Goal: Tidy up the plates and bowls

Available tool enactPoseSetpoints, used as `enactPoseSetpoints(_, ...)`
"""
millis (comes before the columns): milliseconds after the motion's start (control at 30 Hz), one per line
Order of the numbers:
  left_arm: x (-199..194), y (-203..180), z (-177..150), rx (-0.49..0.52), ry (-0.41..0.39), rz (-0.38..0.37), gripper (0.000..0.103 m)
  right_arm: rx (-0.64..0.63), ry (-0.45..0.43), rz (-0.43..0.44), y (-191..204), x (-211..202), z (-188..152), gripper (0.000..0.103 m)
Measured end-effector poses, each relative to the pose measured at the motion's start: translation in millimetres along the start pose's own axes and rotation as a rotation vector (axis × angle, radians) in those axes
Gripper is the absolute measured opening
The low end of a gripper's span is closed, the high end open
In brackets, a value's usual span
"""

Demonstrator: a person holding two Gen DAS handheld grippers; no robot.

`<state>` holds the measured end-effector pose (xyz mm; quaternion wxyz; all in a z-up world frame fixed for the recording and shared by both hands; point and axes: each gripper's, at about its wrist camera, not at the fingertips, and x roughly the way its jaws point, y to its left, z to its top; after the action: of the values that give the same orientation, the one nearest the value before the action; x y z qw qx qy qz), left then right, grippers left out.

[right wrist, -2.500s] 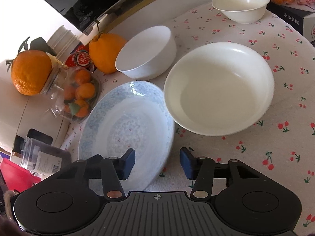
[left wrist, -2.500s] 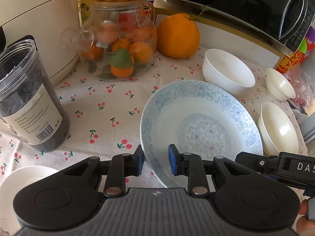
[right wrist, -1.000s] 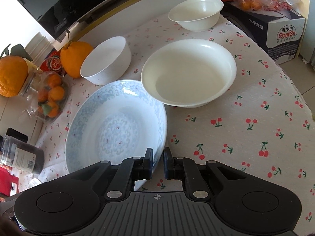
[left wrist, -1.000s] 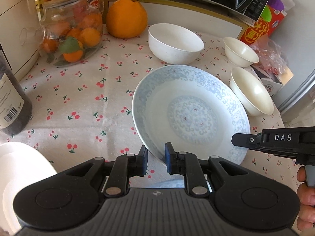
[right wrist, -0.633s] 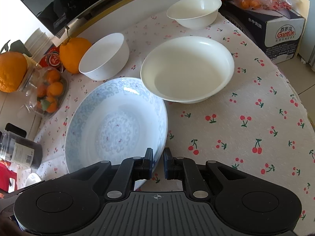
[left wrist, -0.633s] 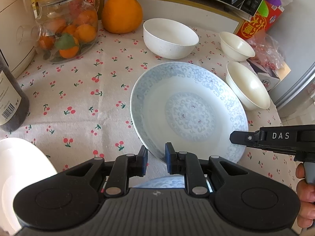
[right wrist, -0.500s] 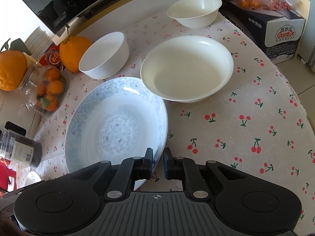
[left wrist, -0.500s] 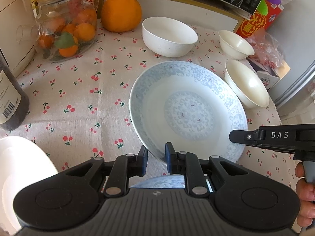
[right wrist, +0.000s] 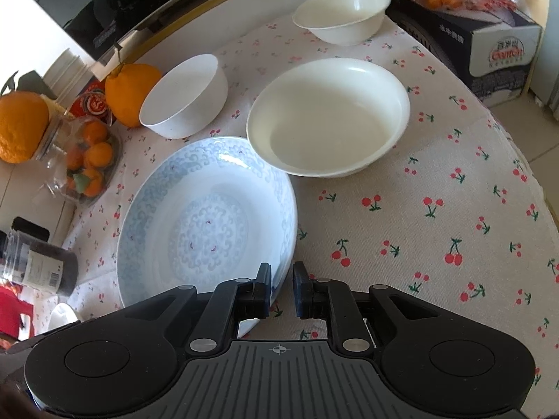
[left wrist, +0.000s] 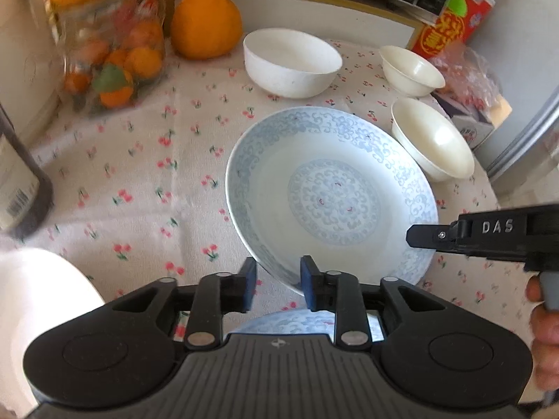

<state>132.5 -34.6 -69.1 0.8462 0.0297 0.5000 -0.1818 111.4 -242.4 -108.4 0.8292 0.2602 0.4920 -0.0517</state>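
A blue-patterned plate (left wrist: 332, 195) is held tilted above the cherry tablecloth; it also shows in the right wrist view (right wrist: 206, 230). My left gripper (left wrist: 277, 279) straddles its near rim with the jaws apart, a gap showing at each pad. My right gripper (right wrist: 281, 288) is shut on the plate's right rim and also shows in the left wrist view (left wrist: 419, 235). A second patterned plate (left wrist: 290, 324) lies under the left gripper. A wide cream bowl (right wrist: 328, 118), a white bowl (right wrist: 185, 96) and a small cream bowl (right wrist: 342, 10) stand behind.
A glass jar of small oranges (left wrist: 108, 56), a big orange (left wrist: 206, 22), a dark jar (left wrist: 17, 188) and a white dish (left wrist: 42, 314) stand to the left. A tissue box (right wrist: 489, 45) stands at the right. The table's edge (right wrist: 524, 160) curves on the right.
My left gripper's jaws have opened off the plate's rim. The right gripper stays shut on the plate. The left view has swung slightly.
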Motion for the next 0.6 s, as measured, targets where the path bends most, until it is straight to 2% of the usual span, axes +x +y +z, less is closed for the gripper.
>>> enactPoseSetpoints(67, -5.0, -2.1, -0.3, 0.038, -0.02, 0.027, 0.046, 0.011, 0.006, 0.019, -1.1, -3.0, -0.6, 0.031)
enactPoseSetpoints(100, -8.1, -2.2, -0.7, 0.051, -0.03, 0.028, 0.05, 0.013, 0.007, 0.029, -1.0, -4.8, -1.0, 0.035)
enactPoseSetpoints(167, -13.9, -1.3, -1.4, 0.062, -0.043, 0.021, 0.058, 0.01, 0.002, 0.043, -0.5, -10.0, -2.8, 0.055)
enactPoseSetpoints(233, -20.5, 0.6, -3.1, 0.067, -0.053, 0.012, 0.065, -0.001, -0.007, 0.051, 0.5, -15.5, -5.2, 0.066)
enactPoseSetpoints(267, -23.2, 0.9, -4.2, 0.066, -0.057, 0.01, 0.07, -0.011, -0.008, 0.054, 1.3, -18.3, -6.7, 0.068)
enactPoseSetpoints(367, -33.1, 3.9, -10.8, 0.065, -0.073, 0.002, 0.079, -0.055, -0.007, 0.062, 4.8, -24.6, -10.9, 0.075)
enactPoseSetpoints(467, -44.2, 3.9, -20.4, 0.084, -0.084, -0.008, 0.088, -0.152, -0.014, 0.06, 11.2, -32.3, -17.4, 0.081)
enactPoseSetpoints(600, -57.3, 2.4, -36.6, 0.124, -0.099, -0.009, 0.094, -0.271, -0.027, 0.056, 18.2, -43.7, -34.8, 0.087)
